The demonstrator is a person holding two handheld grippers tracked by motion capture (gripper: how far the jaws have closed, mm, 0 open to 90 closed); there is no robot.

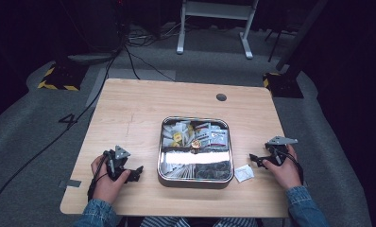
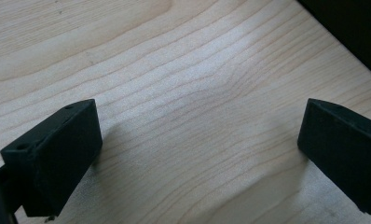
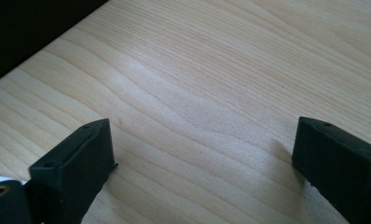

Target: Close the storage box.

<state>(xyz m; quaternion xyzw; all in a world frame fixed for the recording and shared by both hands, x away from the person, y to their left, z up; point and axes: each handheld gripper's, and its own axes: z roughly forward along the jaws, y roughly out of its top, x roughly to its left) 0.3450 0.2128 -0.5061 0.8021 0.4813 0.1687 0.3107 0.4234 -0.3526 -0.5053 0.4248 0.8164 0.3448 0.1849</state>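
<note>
On the light wooden desk a square, shiny metal tray of small sachets is seen at the middle, and a small white paper packet lies just beside its near right corner. The right tool rests near that packet with its jaws spread wide over bare wood; the left tool is likewise held agape just left of the tray, nothing gripped. The work is judged to stand at its start: the loose packet is probably to be approached next, which calls for a short turn toward it and a flat, low pinch.
</note>
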